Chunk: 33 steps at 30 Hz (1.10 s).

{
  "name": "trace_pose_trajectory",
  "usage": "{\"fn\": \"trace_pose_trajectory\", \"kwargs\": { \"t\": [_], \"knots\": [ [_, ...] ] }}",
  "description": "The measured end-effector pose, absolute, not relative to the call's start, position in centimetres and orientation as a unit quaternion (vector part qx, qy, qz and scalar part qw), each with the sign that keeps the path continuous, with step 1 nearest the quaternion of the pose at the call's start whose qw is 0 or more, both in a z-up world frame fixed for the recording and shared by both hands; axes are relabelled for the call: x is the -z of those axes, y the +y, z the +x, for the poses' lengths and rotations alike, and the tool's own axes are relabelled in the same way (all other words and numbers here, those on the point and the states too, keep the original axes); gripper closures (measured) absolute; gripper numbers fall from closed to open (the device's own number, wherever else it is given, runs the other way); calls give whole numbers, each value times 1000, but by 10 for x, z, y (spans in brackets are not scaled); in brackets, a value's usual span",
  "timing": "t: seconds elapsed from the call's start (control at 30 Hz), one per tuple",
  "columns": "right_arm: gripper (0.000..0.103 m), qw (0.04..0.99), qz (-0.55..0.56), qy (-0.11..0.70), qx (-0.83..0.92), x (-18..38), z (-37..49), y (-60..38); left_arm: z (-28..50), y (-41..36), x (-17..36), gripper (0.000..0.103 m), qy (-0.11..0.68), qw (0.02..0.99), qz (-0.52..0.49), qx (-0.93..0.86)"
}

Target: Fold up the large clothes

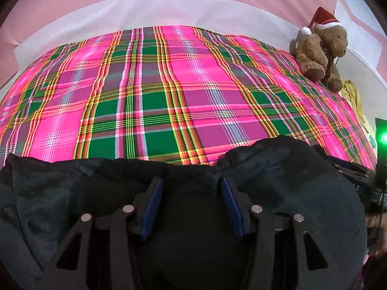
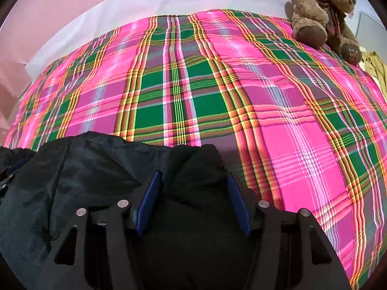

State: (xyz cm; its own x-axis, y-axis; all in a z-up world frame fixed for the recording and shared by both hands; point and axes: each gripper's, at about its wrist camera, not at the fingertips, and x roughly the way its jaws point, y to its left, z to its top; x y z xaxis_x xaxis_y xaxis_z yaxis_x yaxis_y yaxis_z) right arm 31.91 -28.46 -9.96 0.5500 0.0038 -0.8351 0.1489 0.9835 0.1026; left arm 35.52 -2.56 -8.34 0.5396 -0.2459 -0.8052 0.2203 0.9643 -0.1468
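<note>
A dark, almost black garment [image 1: 290, 169] lies bunched on the near part of a bed covered by a pink and green plaid spread [image 1: 169, 96]. My left gripper [image 1: 192, 181] points down into it, its blue pads [image 1: 154, 193] standing apart with dark cloth rising between them. In the right wrist view the same garment [image 2: 84, 169] fills the lower left, and its right-hand edge bulges up between the jaws of my right gripper [image 2: 193, 175]. That gripper's blue pads [image 2: 150, 193] also stand apart, their inner faces showing. The plaid spread [image 2: 290, 133] lies bare to the right of it.
A brown teddy bear [image 1: 319, 48] in a Santa hat sits at the far right of the bed, shown closer as the bear [image 2: 321, 17]. Yellow cloth [image 1: 353, 94] lies beside it. A white sheet [image 1: 169, 9] and pink wall bound the far side. A green light [image 1: 383, 137] glows at the right edge.
</note>
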Motion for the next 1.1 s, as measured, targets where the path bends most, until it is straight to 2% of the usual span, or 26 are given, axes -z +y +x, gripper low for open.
{"fn": "trace_pose_trajectory", "kwargs": {
  "t": [0.07,0.27,0.4,0.53,0.73,0.9,1.1],
  "knots": [
    [45,879,83,467,47,81,311,-286,353,-21,73,55,469,873,-15,131],
    [45,910,84,405,0,8,274,-248,324,30,15,55,426,895,-23,129],
    [45,904,54,421,-51,23,278,-198,304,84,7,55,401,911,-20,95],
    [46,897,35,440,-36,67,302,-188,309,125,49,54,433,899,-44,52],
    [46,894,43,443,-40,86,313,-197,328,117,81,53,420,905,-49,47],
    [46,896,53,439,-40,71,305,-203,333,111,82,53,424,904,-40,39],
    [46,915,26,403,6,38,272,-255,296,129,35,55,394,916,-55,57]
  ]
}}
